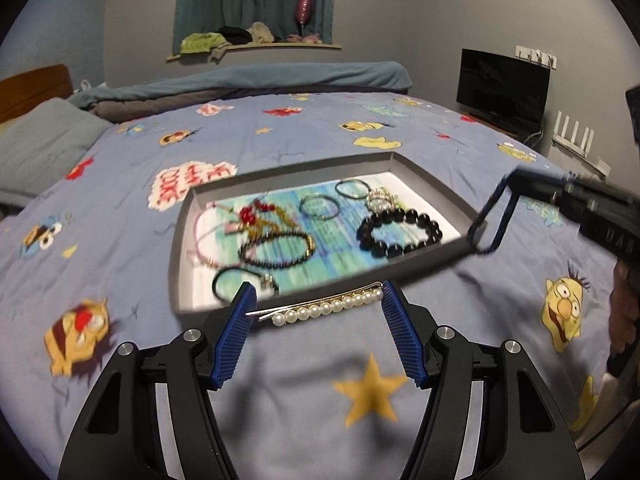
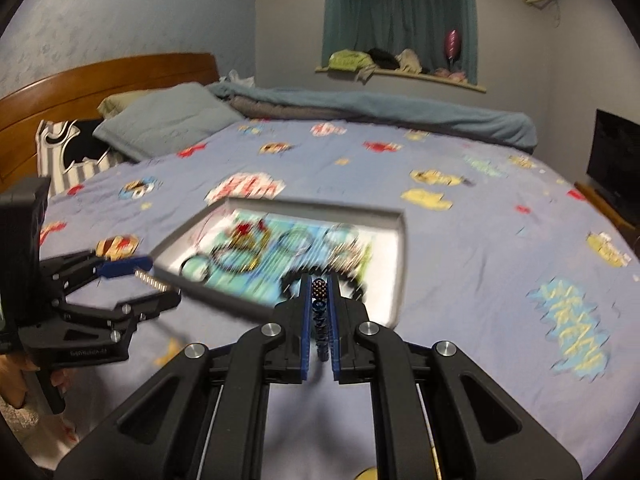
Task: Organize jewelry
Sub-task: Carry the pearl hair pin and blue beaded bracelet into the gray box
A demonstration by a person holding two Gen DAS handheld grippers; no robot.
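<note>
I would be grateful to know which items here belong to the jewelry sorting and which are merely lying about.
Job:
- pearl hair clip between the open left gripper fingers
- beaded bracelet clamped in the right gripper
- grey tray with black bead bracelet

Lying about:
- pillow
- folded blanket
- monitor
- clothes on the sill

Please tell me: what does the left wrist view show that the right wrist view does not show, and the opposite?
Only the left wrist view shows the pearl hair clip sharply, lying between the open jaws of the left gripper, and the black bead bracelet clearly in the tray.

Only the right wrist view shows the small beaded string clamped in the right gripper, plus the wooden headboard in full.

Both show the grey tray of jewelry on the cartoon bedsheet.
</note>
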